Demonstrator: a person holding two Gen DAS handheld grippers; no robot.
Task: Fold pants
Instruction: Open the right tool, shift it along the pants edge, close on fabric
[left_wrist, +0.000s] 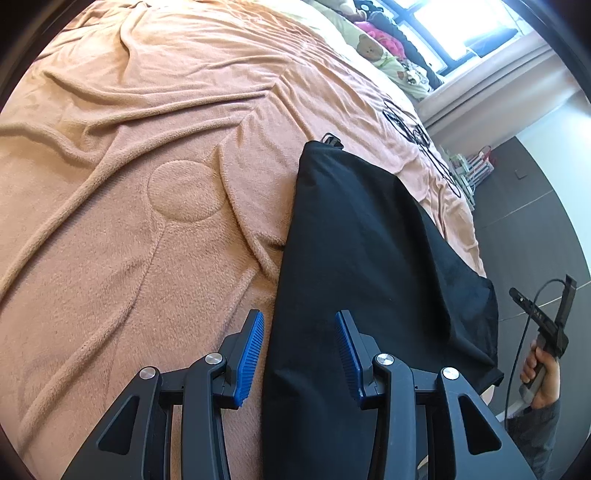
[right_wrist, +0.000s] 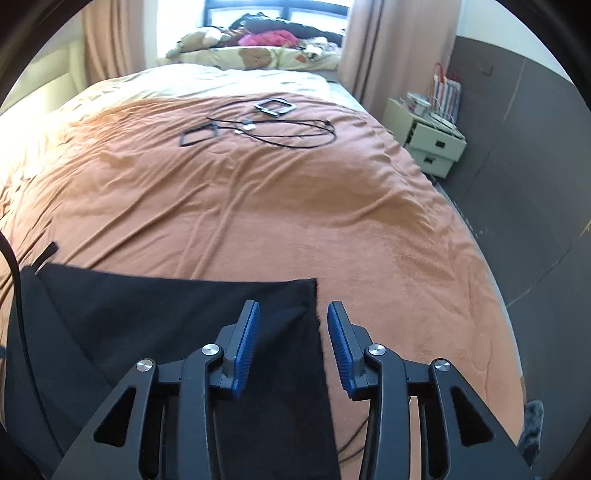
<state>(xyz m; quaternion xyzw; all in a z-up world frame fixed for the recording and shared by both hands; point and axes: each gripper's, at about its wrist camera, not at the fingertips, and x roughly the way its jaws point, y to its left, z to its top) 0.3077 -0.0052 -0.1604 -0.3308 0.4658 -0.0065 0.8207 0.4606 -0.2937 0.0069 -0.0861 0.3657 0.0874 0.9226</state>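
Black pants (left_wrist: 369, 240) lie flat on the orange blanket (left_wrist: 147, 258), folded into a long strip near the bed's edge. My left gripper (left_wrist: 300, 321) hovers open over the strip's left edge; its blue pads do not touch the cloth. In the right wrist view the pants (right_wrist: 147, 314) fill the lower left, with one corner under my right gripper (right_wrist: 293, 310). Its jaws stand apart and hold nothing. In the left wrist view, a hand (left_wrist: 543, 373) holds that right gripper off the bed's side.
Black cables and two dark frames (right_wrist: 273, 122) lie further up the blanket (right_wrist: 295, 206). Pillows and soft toys (right_wrist: 258, 48) pile up at the window end. A pale nightstand (right_wrist: 432, 140) stands right of the bed, with grey floor (left_wrist: 535, 221) beside it.
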